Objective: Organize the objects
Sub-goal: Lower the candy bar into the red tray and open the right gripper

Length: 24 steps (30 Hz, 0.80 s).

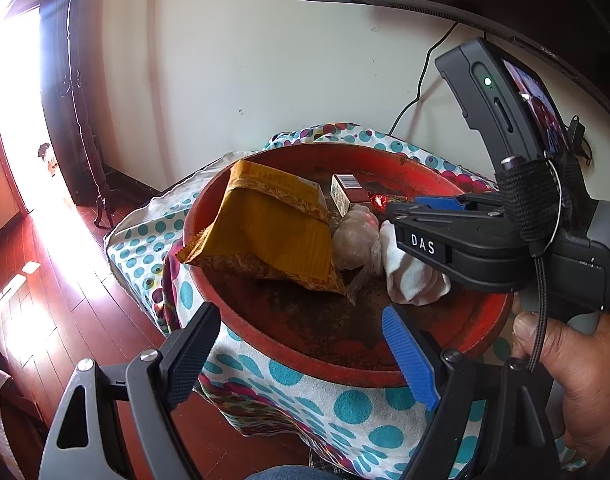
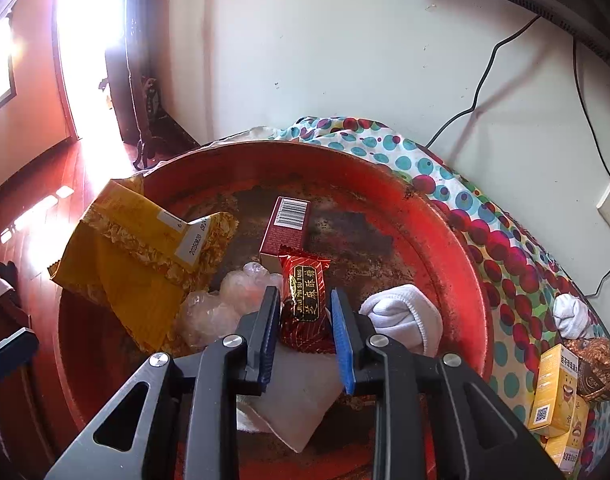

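Note:
A round red tray [image 1: 289, 356] [image 2: 457, 248] sits on a polka-dot cloth. In it lie a yellow snack bag [image 1: 273, 232] [image 2: 133, 260], a small maroon box [image 1: 347, 194] [image 2: 285, 228], a clear plastic bag [image 1: 355, 244] [image 2: 221, 308], a white rolled cloth [image 1: 413, 276] [image 2: 405, 320] and a red candy wrapper [image 2: 305, 304]. My right gripper [image 2: 303, 320] has its jaws on both sides of the candy wrapper, shut on it over the tray; it also shows in the left wrist view [image 1: 405, 208]. My left gripper [image 1: 301, 344] is open and empty at the tray's near rim.
Polka-dot cloth [image 1: 345, 408] [image 2: 485, 216] covers the table. Yellow cartons [image 2: 557, 392] and a white sock [image 2: 571, 316] lie to the right of the tray. A wall with cables and a monitor edge stands behind. Wooden floor is at the left.

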Each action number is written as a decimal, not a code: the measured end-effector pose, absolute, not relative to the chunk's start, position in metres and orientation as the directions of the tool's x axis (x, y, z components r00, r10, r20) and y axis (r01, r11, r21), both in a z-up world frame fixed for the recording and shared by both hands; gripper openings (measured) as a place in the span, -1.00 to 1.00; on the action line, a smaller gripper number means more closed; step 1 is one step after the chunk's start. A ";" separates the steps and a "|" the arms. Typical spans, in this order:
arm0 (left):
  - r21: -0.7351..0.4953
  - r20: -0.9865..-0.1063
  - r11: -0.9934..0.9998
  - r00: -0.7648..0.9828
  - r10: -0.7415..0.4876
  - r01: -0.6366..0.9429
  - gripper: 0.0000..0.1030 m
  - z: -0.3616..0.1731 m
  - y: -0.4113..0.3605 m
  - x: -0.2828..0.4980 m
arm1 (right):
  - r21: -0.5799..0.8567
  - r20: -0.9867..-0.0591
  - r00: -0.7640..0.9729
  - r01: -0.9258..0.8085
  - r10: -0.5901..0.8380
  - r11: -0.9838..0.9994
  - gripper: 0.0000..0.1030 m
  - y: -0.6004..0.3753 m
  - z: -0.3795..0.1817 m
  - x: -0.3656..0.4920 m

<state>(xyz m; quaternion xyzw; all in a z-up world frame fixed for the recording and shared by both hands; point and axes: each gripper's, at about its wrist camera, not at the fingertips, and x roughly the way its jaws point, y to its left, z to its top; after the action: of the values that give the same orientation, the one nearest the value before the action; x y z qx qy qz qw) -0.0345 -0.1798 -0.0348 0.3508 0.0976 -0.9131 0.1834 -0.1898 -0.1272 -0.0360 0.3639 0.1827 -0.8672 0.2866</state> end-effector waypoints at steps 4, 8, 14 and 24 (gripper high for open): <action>-0.039 -0.676 -0.917 -0.687 -0.268 0.396 0.66 -0.035 -0.177 -0.035 | -0.145 -0.708 -0.625 0.585 -0.329 -0.798 0.21 -0.117 -0.027 -0.186; -0.028 -0.670 -0.920 -0.690 -0.272 0.390 0.66 -0.035 -0.174 -0.034 | -0.228 -0.663 -0.699 0.530 -0.268 -0.817 0.47 -0.106 -0.017 -0.178; 0.005 -0.658 -0.926 -0.696 -0.288 0.378 0.66 -0.033 -0.164 -0.034 | -0.301 -0.633 -0.744 0.490 -0.213 -0.818 0.58 -0.086 -0.014 -0.167; 0.039 -0.569 -0.972 -0.794 -0.213 0.233 0.66 -0.019 -0.117 -0.029 | -0.219 -0.573 -0.795 0.381 -0.197 -0.898 0.85 0.025 -0.003 -0.148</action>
<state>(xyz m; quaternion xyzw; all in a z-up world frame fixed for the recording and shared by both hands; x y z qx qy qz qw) -0.0286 -0.1168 -0.0189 0.2982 0.0164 -0.9471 0.1178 -0.1479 0.0249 -0.0031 0.2799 0.1639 -0.9332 0.1548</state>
